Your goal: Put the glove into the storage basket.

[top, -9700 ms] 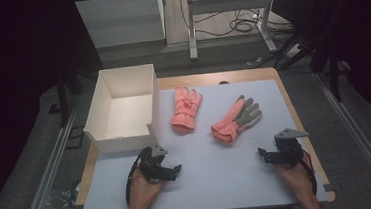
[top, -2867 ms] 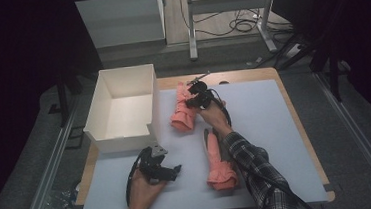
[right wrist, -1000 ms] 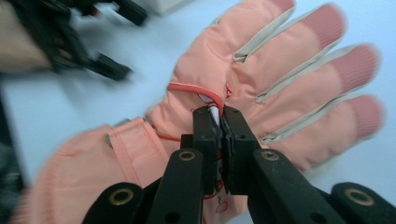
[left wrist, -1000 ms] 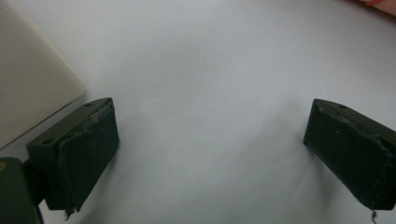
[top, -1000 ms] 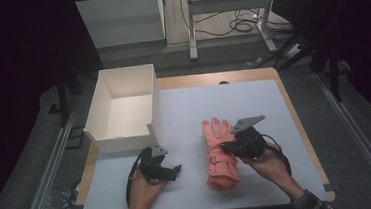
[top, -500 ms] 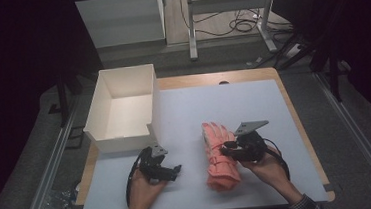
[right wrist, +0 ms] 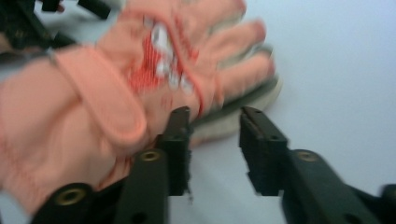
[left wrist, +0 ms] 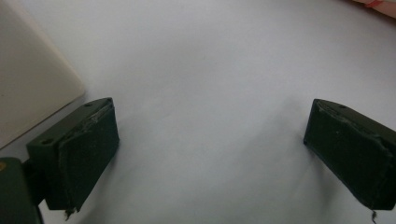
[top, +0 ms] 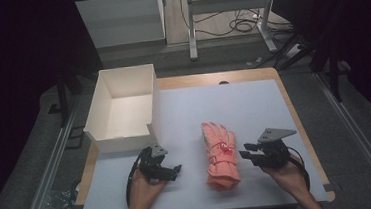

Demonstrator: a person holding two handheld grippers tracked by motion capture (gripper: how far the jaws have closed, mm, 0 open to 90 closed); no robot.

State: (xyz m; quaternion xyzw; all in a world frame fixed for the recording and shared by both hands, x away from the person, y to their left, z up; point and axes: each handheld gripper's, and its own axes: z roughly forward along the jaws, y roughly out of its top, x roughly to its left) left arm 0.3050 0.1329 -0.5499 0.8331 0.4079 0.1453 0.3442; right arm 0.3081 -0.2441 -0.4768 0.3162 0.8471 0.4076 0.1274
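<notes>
A pair of orange gloves [top: 221,154] lies stacked on the white table top [top: 223,101], fingers pointing away from the person. In the right gripper view the top glove [right wrist: 140,79] has a red and white print, with a grey glove edge [right wrist: 243,105] under it. My right gripper [top: 246,155] sits just right of the gloves, jaws open and empty [right wrist: 212,121], its left jaw close to the glove's side. My left gripper [top: 176,170] rests on the table left of the gloves, its jaws wide open over bare surface [left wrist: 210,135].
An open white box [top: 123,107] stands at the table's left, just beyond my left gripper; its corner [left wrist: 28,88] shows in the left gripper view. The wooden table edge [top: 294,111] runs along the right. Desk legs and cables [top: 237,25] lie on the floor behind.
My right gripper has let go of the top glove and drawn back a little to the right and toward the person. The gloves stay stacked. The left gripper has not moved.
</notes>
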